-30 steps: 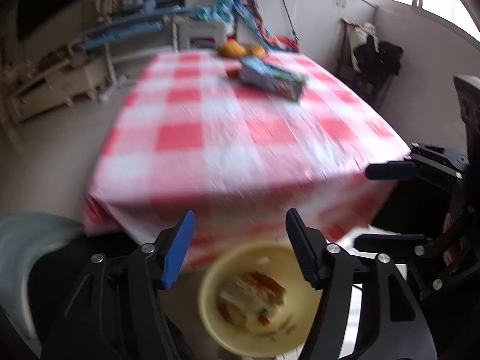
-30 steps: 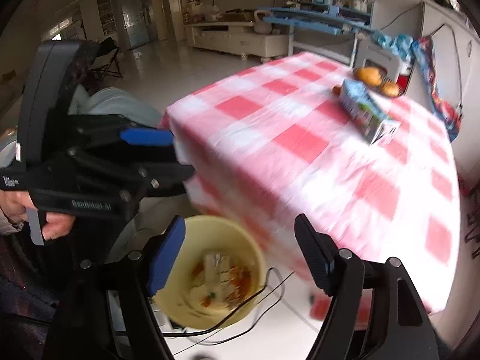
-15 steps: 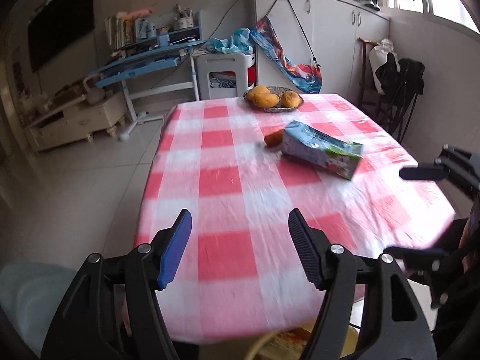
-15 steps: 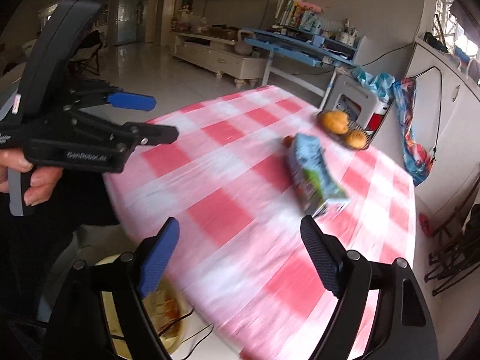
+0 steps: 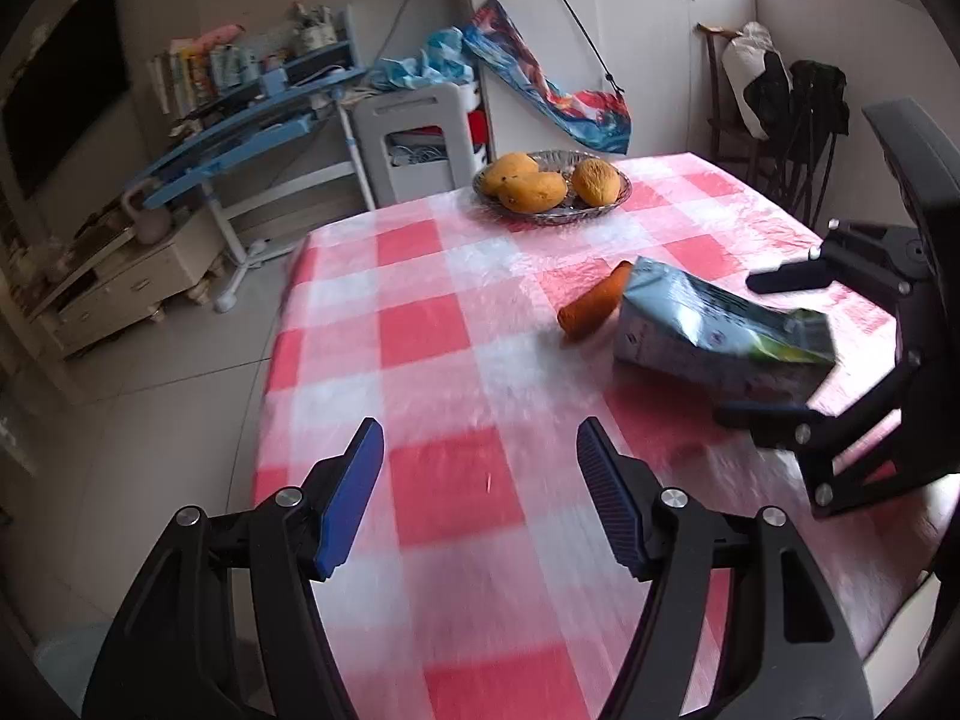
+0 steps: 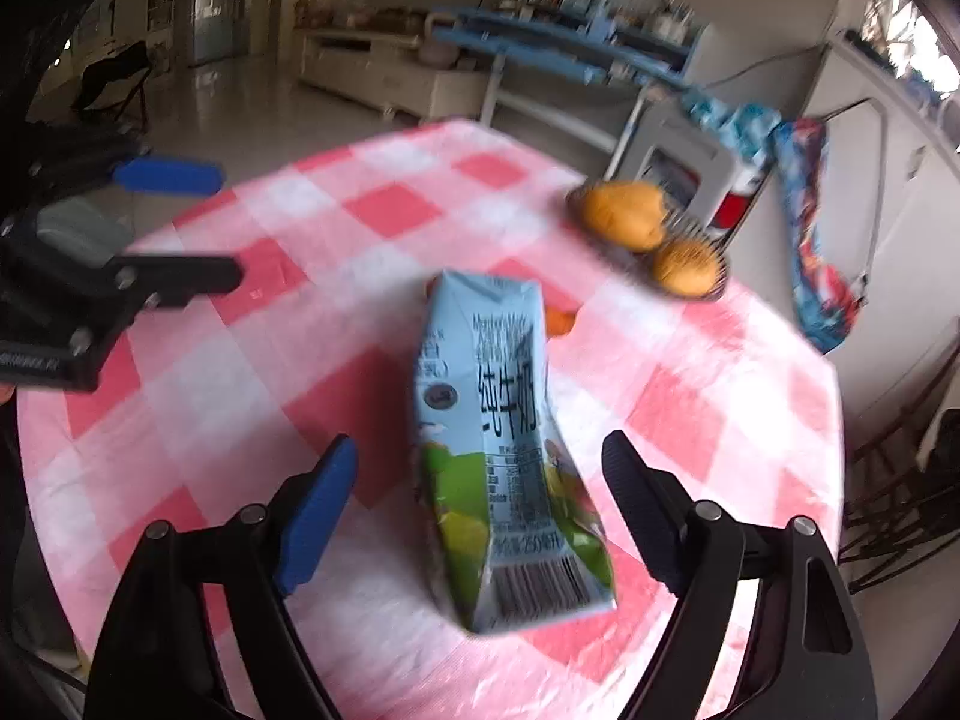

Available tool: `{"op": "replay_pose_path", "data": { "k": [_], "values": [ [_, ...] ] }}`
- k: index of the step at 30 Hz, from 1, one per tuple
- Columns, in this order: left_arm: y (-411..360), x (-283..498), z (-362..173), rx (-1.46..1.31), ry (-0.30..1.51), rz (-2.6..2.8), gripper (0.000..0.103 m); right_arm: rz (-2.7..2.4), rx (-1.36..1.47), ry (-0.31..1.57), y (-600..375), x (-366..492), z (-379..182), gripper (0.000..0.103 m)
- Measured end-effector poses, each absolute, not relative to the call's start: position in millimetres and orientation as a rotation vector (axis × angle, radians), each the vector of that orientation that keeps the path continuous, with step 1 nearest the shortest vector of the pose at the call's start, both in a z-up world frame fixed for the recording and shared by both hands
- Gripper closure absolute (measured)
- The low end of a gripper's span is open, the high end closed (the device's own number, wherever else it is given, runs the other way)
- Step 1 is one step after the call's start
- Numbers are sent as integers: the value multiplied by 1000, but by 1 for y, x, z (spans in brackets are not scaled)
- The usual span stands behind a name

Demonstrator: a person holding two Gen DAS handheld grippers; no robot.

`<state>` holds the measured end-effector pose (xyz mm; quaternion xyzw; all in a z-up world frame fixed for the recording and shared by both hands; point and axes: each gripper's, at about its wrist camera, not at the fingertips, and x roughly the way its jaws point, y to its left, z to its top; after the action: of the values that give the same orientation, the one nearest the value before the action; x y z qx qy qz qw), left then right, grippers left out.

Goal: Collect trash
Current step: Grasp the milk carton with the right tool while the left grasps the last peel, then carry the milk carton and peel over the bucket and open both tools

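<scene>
A crumpled light-blue milk carton (image 6: 498,438) lies on its side on the red-and-white checked tablecloth (image 6: 336,276). My right gripper (image 6: 480,444) straddles its near end; the jaws are closing, with a gap still showing on both sides of the carton. In the left wrist view the same carton (image 5: 720,336) sits to the right, framed by my right gripper (image 5: 741,348). My left gripper (image 5: 477,438) hovers open over bare cloth with nothing between its fingers, to the left of the carton. It also shows at the left of the right wrist view as my left gripper (image 6: 198,225).
An orange carrot-like piece (image 5: 591,303) lies against the carton's far end. A wire basket (image 5: 552,215) of mangoes stands at the far side of the table. Beyond are a blue desk (image 5: 240,138), a white stool (image 5: 420,138) and dark chairs (image 5: 804,120) at the right.
Both grippers have swept from above a yellow bowl of scraps below the table edge to over the tabletop. The bowl has left view, and the right gripper now straddles the carton.
</scene>
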<state>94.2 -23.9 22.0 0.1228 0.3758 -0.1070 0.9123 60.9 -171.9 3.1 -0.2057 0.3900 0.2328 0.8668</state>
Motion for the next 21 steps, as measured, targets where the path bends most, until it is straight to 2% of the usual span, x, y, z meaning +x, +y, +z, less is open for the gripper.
{"op": "replay_pose_path", "data": {
  "k": [1,2,7,14,16,18,21],
  "values": [
    [-27,104,20,253,778,-233,39,492,-443,838,-174,63,0,43],
    [-30,110,18,253,780,-243,39,500,-453,844,-174,61,-1,44],
    [-60,148,7,287,788,-323,39,523,-478,880,-193,40,3,45],
    [-108,186,-14,361,852,-389,38,507,-375,917,-212,44,1,46],
    [-110,192,-15,323,873,-412,52,512,-354,921,-213,46,0,46],
    [-109,193,-15,271,898,-427,82,535,-330,928,-214,47,1,46],
    [-105,182,-14,255,907,-401,88,551,-316,920,-212,44,2,46]
  ]
}}
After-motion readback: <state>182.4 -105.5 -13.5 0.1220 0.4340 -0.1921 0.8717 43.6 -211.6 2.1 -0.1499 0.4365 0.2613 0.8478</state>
